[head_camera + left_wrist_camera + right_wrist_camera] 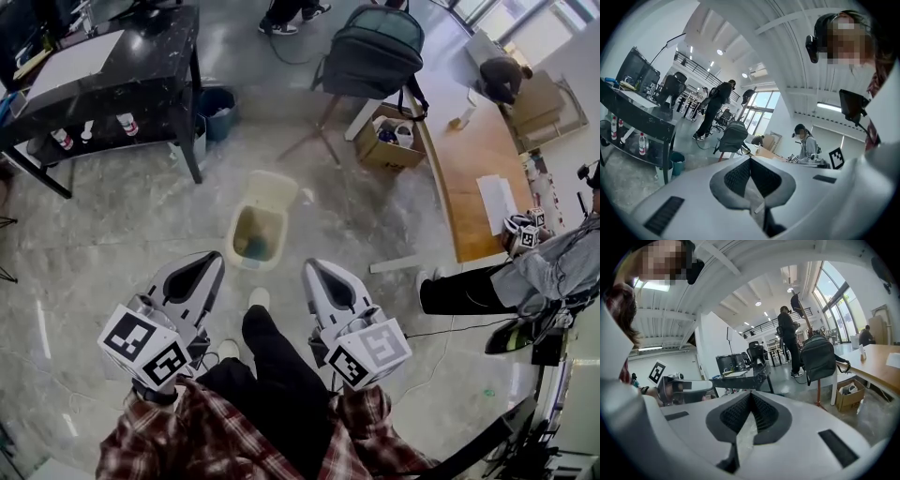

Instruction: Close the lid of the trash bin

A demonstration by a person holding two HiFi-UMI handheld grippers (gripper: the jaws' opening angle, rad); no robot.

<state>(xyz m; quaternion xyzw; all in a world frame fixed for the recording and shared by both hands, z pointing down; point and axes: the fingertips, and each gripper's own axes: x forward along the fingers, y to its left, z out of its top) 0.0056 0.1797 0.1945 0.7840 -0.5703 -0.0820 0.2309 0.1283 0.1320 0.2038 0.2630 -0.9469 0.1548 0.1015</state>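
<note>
1. operator: plaid sleeves (178, 431) occupy the bottom edge of the head view. one dark trouser leg (272, 356) extends forward between the two tools and ends in a white shoe (258, 298)

2. left gripper (212, 262): held low, left of the leg, tip pointing forward and toward the bin. the left gripper view shows the left gripper (750, 160) with its ribbed pads pressed together at the tip and nothing between them

3. right gripper (313, 268): held level with the left one, right of the leg. the right gripper view shows the right gripper (750, 395) in the same condition: pads meeting at the tip, no object pinched

4. trash bin (251, 265): cream, standing on the grey floor (112, 234) just ahead of the shoe, between the lines of the two tools and apart from both. its lid (272, 186) is open, tilted back on the far side. the cavity is exposed; a teal item lies inside near the front, type not identifiable

5. background, left: black table (141, 56) with bottles on the lower shelf; blue bucket (217, 111) beside its leg

6. background, right: chair carrying a dark backpack (375, 52), cardboard box (389, 141), wooden table (478, 159), and a seated person (562, 267) at the right edge
</note>
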